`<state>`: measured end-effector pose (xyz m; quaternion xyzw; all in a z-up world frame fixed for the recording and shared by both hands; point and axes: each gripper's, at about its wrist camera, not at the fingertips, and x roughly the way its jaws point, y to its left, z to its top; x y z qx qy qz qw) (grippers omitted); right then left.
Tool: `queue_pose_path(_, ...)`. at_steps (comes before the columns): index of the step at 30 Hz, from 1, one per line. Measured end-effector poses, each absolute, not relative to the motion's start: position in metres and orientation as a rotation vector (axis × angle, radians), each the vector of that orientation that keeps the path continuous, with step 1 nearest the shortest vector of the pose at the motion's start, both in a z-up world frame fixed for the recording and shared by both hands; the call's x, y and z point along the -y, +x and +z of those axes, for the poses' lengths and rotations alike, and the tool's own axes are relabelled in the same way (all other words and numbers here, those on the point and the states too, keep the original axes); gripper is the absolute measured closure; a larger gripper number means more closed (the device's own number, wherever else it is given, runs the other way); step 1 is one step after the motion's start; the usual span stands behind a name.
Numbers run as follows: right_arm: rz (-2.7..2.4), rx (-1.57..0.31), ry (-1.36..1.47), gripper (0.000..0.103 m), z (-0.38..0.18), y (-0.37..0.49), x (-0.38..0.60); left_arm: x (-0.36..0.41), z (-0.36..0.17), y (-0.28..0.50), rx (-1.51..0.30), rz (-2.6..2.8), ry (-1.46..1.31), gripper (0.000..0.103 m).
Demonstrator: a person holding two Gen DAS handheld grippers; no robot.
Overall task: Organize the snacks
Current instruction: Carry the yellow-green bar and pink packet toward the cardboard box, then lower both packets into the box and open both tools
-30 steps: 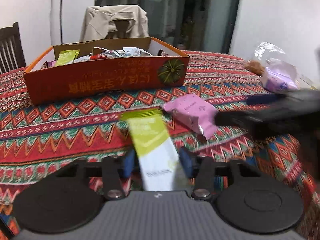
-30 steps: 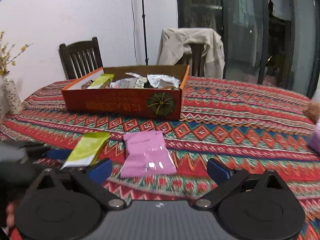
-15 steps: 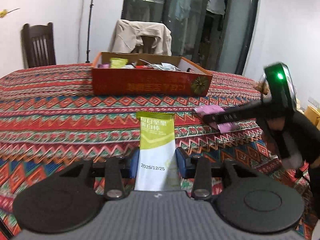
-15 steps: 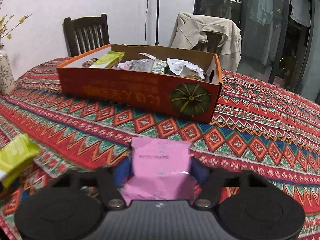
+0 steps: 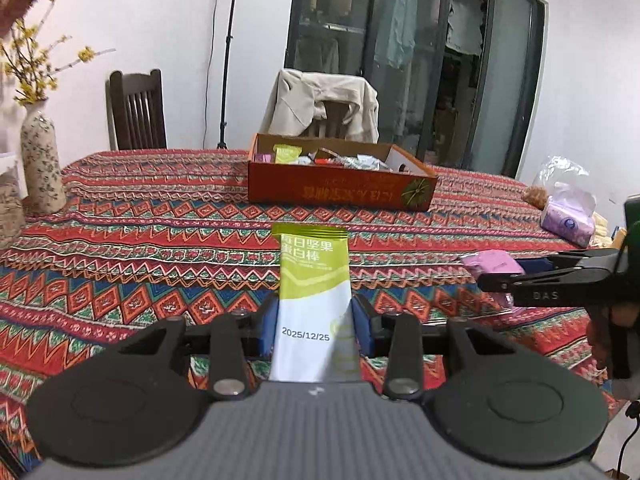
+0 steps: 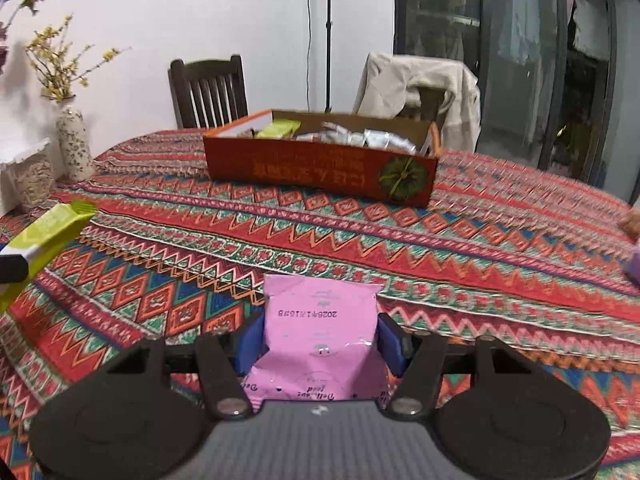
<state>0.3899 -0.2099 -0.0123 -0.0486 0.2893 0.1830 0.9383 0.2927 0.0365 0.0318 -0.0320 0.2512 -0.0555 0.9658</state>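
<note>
The green snack bar [image 5: 313, 280] is a flat, oblong foil packet, green at its far end and white toward the near end, with a printed date on the white part. It is held clear of the desk, pointing away from the camera toward the box. The left gripper [image 5: 314, 326] has its jaws closed narrowly on the white end of the packet, with the blue pads pressing both long edges.

The pink snack pouch [image 6: 320, 334] is a soft, squarish pillow pack with a glossy, slightly crumpled skin and a date stamp across its upper part. The right gripper [image 6: 320, 338] grips it across its width. These jaws have just been closing and now press on both sides of the pouch, which sits between them.

Step in hand: both snacks are picked up and are in carriage toward the container. The orange cardboard box [image 6: 320, 172] stands farther back on the desk [image 5: 120, 240], well apart from both grippers, open at the top and already holding several packets.

Next move, as judged: carry each gripper forward over the near wall of the box, high enough to clear it, then open the jaws above a free spot. The pouch is likely to deform under pressure; the bar appears stiffer. Since both grippers head for the same box, they are best released one after the other.

A patterned red cloth covers the desk.
</note>
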Motion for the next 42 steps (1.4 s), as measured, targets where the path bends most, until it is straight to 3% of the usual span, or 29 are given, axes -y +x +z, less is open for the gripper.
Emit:
queue_pose_path(13,0.362,-0.476,-0.049,0.043,0.022,0.299,0.273,0.017,0.053,0.244,-0.449,-0.172,-0.050,0.064)
queue_pose_path(24,0.332,-0.447,0.029,0.043,0.021,0.288,0.305,0.033,0.061,0.268,-0.434,-0.198,-0.015,0.064)
queue_pose_path(31,0.384,-0.403,-0.012,0.043,0.044,0.328,0.294,0.016,0.086,0.333,-0.395,-0.231,-0.032,0.064)
queue_pose_path(42,0.464,-0.295,-0.094,0.043,0.118,0.473,0.255,-0.003,0.116,0.525,-0.393,-0.220,-0.068,0.063)
